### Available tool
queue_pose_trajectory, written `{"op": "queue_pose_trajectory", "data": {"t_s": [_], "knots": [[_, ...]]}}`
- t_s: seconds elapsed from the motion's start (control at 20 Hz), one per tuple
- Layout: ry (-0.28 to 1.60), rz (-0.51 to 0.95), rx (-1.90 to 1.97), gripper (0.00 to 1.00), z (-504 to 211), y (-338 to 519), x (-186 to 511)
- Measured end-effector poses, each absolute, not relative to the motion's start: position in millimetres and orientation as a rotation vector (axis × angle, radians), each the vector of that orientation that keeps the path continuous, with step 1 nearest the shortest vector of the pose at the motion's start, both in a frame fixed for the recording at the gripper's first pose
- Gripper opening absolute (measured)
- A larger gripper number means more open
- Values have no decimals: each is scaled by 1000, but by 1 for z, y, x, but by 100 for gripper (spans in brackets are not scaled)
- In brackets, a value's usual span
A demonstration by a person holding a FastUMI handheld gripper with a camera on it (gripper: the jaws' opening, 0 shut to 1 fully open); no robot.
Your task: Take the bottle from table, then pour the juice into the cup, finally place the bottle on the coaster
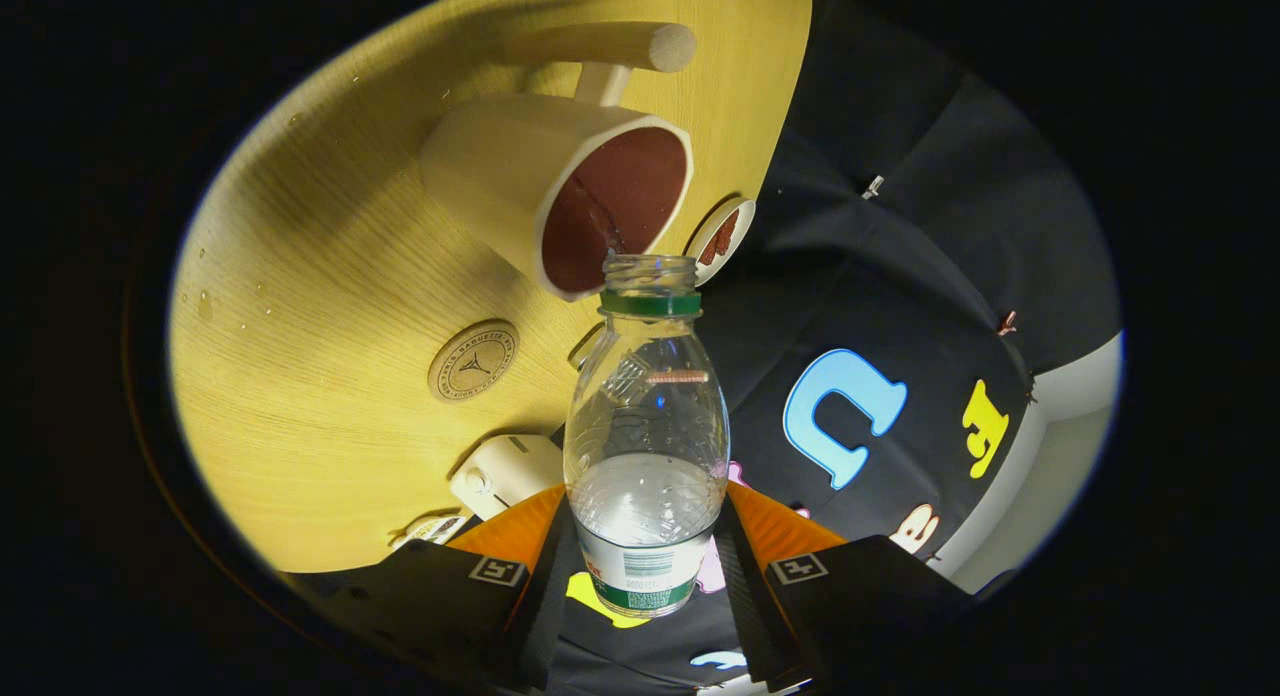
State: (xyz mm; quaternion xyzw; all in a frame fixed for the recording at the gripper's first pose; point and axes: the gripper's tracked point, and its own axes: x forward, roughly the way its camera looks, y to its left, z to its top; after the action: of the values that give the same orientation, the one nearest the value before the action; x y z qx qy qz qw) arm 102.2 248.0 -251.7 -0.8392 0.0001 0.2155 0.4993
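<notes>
Both fingers clamp bottle (pixel 646 446), near cup (pixel 560 191)

The one camera rode on the gripper (pixel 645 566) and looked forward along its two fingers, which pressed a bottle (pixel 646 446) close at 6 o'clock. The view was rolled steeply, so the table (pixel 330 306) filled 9 to 12 o'clock, with a cup (pixel 560 191) near at 12 o'clock and a coaster (pixel 473 360) at 9 o'clock.
</notes>
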Motion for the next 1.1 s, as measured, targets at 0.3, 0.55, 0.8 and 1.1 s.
{"op": "queue_pose_trajectory", "data": {"t_s": [0.3, 0.55, 0.8, 1.1], "knots": [[-81, 519, -2110, 73, -238, 259, 102], [-111, 523, -2150, 73, -237, 260, 101], [-96, 532, -2152, 73, -243, 256, 100], [19, 567, -1940, 73, -260, 254, 86]]}}
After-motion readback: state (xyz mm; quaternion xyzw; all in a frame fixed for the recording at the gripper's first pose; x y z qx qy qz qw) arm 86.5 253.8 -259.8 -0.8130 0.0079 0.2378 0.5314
